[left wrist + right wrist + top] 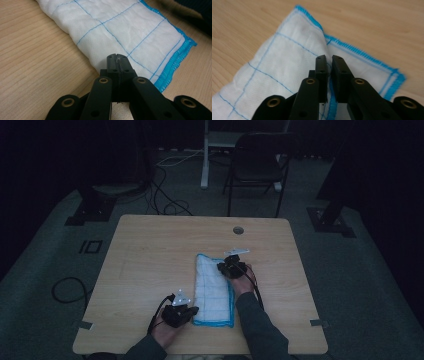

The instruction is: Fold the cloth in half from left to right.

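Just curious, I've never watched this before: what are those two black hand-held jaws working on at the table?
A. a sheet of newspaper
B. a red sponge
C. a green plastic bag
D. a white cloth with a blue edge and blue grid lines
D: the folded cloth lying on the wooden table is white with a bright blue stitched border and thin blue grid lines, plain in both gripper views.

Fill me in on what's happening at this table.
A person is working a white cloth with blue grid stitching and a blue hem, folded into a long strip on the light wooden table. The left claw is shut on the cloth's folded edge near its close end. The right claw sits at the far end with a cloth edge between its jaws, which show a narrow gap.
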`<state>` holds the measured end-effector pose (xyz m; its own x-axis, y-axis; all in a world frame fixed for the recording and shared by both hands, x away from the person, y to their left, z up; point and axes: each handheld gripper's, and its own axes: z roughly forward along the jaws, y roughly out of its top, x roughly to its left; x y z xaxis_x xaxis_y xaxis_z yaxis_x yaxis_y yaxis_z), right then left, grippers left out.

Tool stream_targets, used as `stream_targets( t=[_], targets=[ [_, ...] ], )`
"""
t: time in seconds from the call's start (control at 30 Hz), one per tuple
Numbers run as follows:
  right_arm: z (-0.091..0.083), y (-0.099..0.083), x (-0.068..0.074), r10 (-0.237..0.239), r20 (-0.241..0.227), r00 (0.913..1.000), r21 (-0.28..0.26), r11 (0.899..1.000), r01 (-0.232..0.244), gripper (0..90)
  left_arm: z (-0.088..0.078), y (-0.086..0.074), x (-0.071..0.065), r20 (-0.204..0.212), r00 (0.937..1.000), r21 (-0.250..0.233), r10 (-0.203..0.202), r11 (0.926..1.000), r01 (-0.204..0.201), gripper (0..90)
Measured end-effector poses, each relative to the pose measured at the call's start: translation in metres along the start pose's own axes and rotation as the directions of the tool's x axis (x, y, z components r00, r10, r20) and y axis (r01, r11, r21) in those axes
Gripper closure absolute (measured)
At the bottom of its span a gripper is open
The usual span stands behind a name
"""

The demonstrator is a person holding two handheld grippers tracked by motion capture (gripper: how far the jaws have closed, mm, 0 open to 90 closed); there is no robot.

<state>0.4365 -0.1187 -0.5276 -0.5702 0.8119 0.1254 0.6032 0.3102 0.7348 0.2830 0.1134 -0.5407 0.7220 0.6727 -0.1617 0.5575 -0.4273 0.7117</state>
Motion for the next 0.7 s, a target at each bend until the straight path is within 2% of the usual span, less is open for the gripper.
stream_targets(
  t=[0.13,0.3,0.57,0.7],
  targets=[
    [-0.013,0.005,-0.001,-0.017,0.021,0.9996,-0.034,0.999,0.018,85.7,0.000,0.000,0.000,0.000,1.0000,0.000,-0.002,1.0000,0.002,90.0],
    [-0.027,0.010,0.000,-0.063,0.060,0.9962,-0.054,0.996,0.066,85.8,-0.001,0.000,-0.001,-0.004,1.0000,0.007,0.006,1.0000,-0.006,90.0],
    [-0.038,0.009,-0.005,-0.067,0.100,0.9927,-0.059,0.996,0.073,85.9,-0.004,0.000,-0.002,0.010,1.0000,0.002,0.002,1.0000,-0.002,85.6],
    [-0.041,0.006,-0.007,-0.078,0.141,0.9870,-0.055,0.995,0.086,85.7,-0.006,0.001,-0.004,0.017,0.9998,-0.002,0.014,0.9999,-0.014,82.7]
  ],
)
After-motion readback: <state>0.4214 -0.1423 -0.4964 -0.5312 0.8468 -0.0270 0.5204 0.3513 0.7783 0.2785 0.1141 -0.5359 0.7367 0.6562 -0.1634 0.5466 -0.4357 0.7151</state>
